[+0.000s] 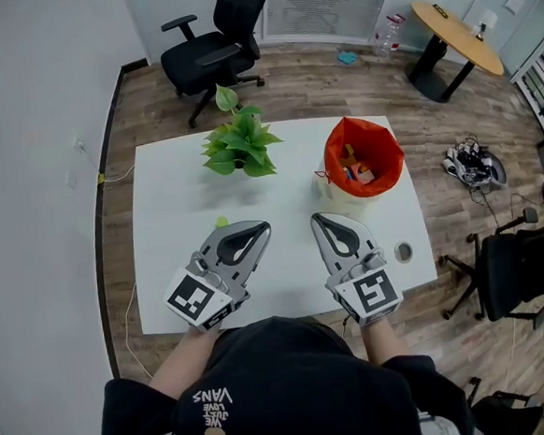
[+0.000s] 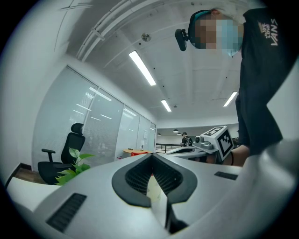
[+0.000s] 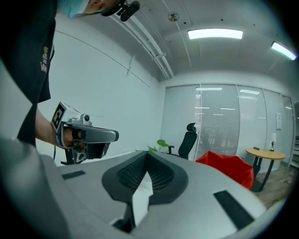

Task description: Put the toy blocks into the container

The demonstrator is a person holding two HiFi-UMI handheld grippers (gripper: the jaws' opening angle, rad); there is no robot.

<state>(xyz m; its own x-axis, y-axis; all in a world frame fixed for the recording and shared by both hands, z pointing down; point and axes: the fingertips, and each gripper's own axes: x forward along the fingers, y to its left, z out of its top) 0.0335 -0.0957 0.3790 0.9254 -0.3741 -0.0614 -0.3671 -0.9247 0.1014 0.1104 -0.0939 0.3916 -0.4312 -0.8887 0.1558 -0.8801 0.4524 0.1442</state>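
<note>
The container is a red bag [image 1: 334,145] on a pale tub, standing at the table's far right; several coloured toy blocks [image 1: 355,170] lie inside. A small green piece [image 1: 221,221] sits on the white table [image 1: 167,192], just beyond my left gripper [image 1: 260,228]. That gripper rests near the front edge with its jaws together and nothing between them. My right gripper [image 1: 318,218] lies beside it, pointing at the container, shut and empty. In the right gripper view the red bag [image 3: 227,168] shows past the closed jaws.
A potted green plant [image 1: 240,147] stands at the table's far middle, left of the container. A round cable hole [image 1: 403,251] is in the tabletop to the right of my right gripper. Office chairs [image 1: 211,38] and a round wooden table [image 1: 456,35] stand on the floor around.
</note>
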